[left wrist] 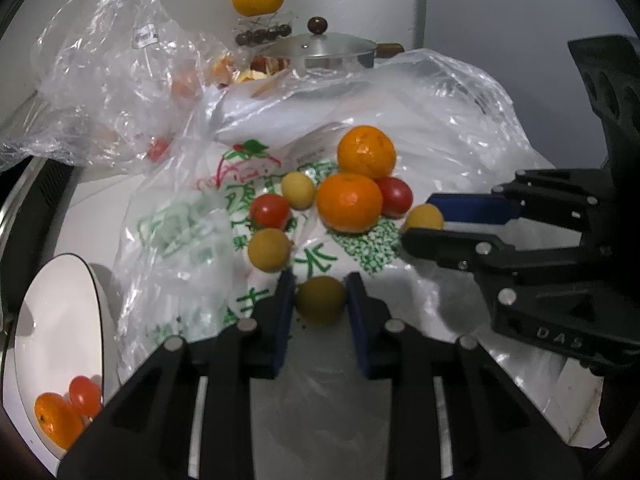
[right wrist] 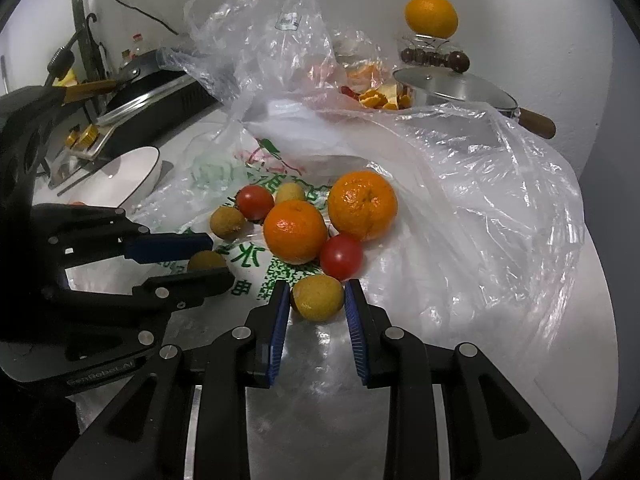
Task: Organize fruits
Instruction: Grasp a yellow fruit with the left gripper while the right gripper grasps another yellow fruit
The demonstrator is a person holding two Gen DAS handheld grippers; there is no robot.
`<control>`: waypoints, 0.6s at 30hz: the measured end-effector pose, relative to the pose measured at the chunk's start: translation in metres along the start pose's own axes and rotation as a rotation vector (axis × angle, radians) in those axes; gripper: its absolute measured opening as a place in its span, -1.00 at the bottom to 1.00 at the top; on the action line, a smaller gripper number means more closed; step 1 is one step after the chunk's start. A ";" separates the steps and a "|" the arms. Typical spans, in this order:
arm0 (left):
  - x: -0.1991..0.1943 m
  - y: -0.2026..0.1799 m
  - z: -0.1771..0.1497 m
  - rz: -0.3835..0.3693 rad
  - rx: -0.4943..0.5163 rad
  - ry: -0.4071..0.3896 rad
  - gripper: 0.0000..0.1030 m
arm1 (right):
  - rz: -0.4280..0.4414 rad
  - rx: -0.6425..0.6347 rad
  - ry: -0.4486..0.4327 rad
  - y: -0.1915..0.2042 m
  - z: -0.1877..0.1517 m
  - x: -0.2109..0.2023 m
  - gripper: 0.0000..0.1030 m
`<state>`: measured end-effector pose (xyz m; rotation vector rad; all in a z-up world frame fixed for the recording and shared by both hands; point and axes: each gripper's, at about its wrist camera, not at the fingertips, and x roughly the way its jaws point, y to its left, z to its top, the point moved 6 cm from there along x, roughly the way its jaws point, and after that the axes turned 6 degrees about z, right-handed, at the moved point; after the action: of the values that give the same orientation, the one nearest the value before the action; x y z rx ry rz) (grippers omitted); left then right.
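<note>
Here, each hand-held gripper (left wrist: 321,294) (right wrist: 317,298) clamped on a small yellow fruit (left wrist: 320,300) (right wrist: 317,297), oranges (left wrist: 349,202) and tomatoes (left wrist: 270,211) crowding behind

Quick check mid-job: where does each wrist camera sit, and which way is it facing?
Left wrist: on the left gripper, looking down along its fingers at a yellow fruit between the pads; right gripper enters from the right.
Right wrist: on the right gripper, looking down at another yellow fruit it grips; left gripper enters from the left.
Shared: the oranges, printed bag, pot.
</note>
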<state>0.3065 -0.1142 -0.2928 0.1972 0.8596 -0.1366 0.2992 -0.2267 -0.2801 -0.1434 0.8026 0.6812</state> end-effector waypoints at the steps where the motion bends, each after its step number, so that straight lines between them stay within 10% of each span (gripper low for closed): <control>1: -0.001 0.000 -0.001 -0.005 -0.003 0.001 -0.48 | -0.001 -0.002 -0.002 0.001 0.000 -0.002 -0.42; 18: -0.045 0.007 0.003 -0.026 -0.029 -0.077 -0.48 | -0.031 -0.031 -0.057 0.021 0.010 -0.034 -0.42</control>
<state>0.2813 -0.1060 -0.2556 0.1531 0.7876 -0.1550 0.2757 -0.2239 -0.2460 -0.1634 0.7339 0.6663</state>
